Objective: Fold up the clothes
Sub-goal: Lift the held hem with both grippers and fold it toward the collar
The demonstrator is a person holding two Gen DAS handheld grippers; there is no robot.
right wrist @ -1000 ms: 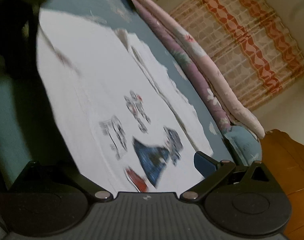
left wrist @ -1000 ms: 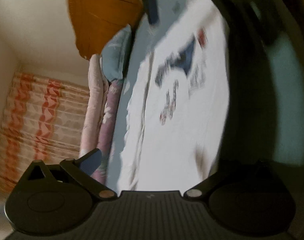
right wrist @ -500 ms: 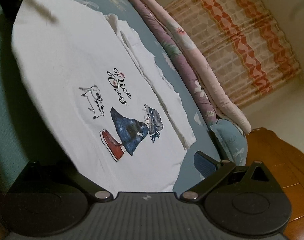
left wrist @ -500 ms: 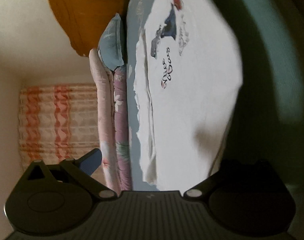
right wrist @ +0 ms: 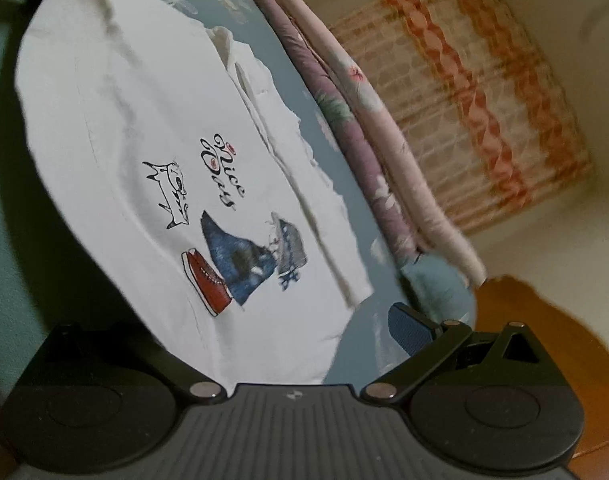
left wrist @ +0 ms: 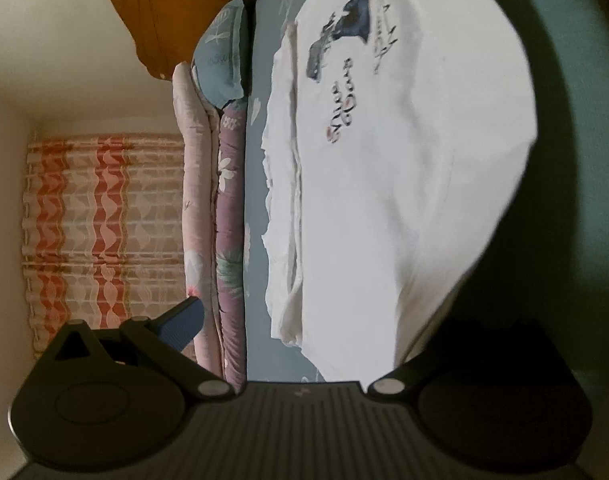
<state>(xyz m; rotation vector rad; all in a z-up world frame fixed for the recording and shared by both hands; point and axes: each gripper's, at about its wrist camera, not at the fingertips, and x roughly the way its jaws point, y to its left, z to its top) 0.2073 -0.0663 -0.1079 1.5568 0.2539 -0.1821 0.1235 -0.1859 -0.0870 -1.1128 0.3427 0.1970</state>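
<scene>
Spread printed side up on the blue bedsheet [left wrist: 256, 216]: white T-shirt [left wrist: 404, 184], now sharper and fuller in both views than a second ago. Hovering beside it, left gripper [left wrist: 304, 320] and right gripper [right wrist: 300, 336], both wide, empty. Probably lining up the next fold.

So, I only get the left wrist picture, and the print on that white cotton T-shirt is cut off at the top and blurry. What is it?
Observer: The right wrist view shows the whole print on the white cotton T-shirt: a blue high-top sneaker next to a red low sneaker.
Operator: Any words?
Observer: Yes. The curly black lettering is sharp there and looks like "Nice Day".
Operator: And the scribble beside it?
Observer: It is a black outline sketch of a cat-like animal. It sits apart from the sneakers.
</scene>
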